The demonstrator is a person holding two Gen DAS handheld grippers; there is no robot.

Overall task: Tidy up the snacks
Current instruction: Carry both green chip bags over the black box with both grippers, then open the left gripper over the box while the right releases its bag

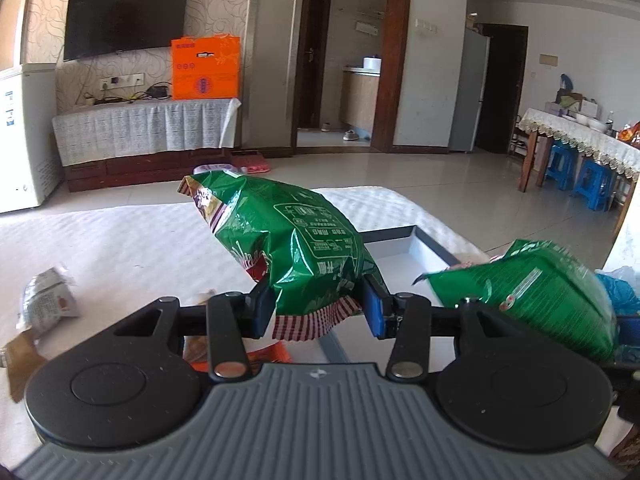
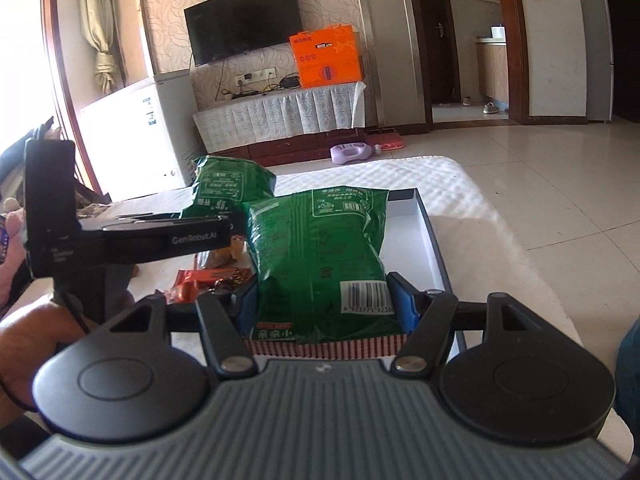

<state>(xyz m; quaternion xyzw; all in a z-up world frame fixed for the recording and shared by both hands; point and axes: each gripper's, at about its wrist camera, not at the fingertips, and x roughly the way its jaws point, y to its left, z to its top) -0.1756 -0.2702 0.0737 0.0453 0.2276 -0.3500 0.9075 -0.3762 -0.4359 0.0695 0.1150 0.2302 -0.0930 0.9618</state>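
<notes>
The left gripper (image 1: 320, 310) has its blue pads clamped on the crimped red-striped end of a green snack bag (image 1: 288, 236), which stands up and leans toward 11 o'clock above the table. The right gripper (image 2: 324, 300) likewise grips a second green snack bag (image 2: 320, 256) by its lower part, barcode facing the camera, the bag rising toward 12 o'clock over a shallow white tray (image 2: 424, 220) with dark edges. In the left wrist view that second bag shows at 3 o'clock, blurred, beside the tray's far corner. In the right wrist view the left gripper's black body reaches in from 9 o'clock, held level by a person's hand (image 2: 36, 344) at 8 o'clock, its bag lifted just behind and to the left of the right one. Orange-wrapped snacks (image 2: 204, 280) lie on the white textured tablecloth (image 1: 120, 240) between the two tools, and a grey-white packet (image 1: 44, 300) lies at 9 o'clock in the left wrist view. Beyond the table: pale tiled floor, a wall-mounted television (image 1: 124, 16) at 11 o'clock, an orange box (image 1: 206, 68) on a cloth-covered cabinet, a white chest freezer (image 1: 24, 132), and blue stools (image 1: 592, 184) under a side table at 3 o'clock.
</notes>
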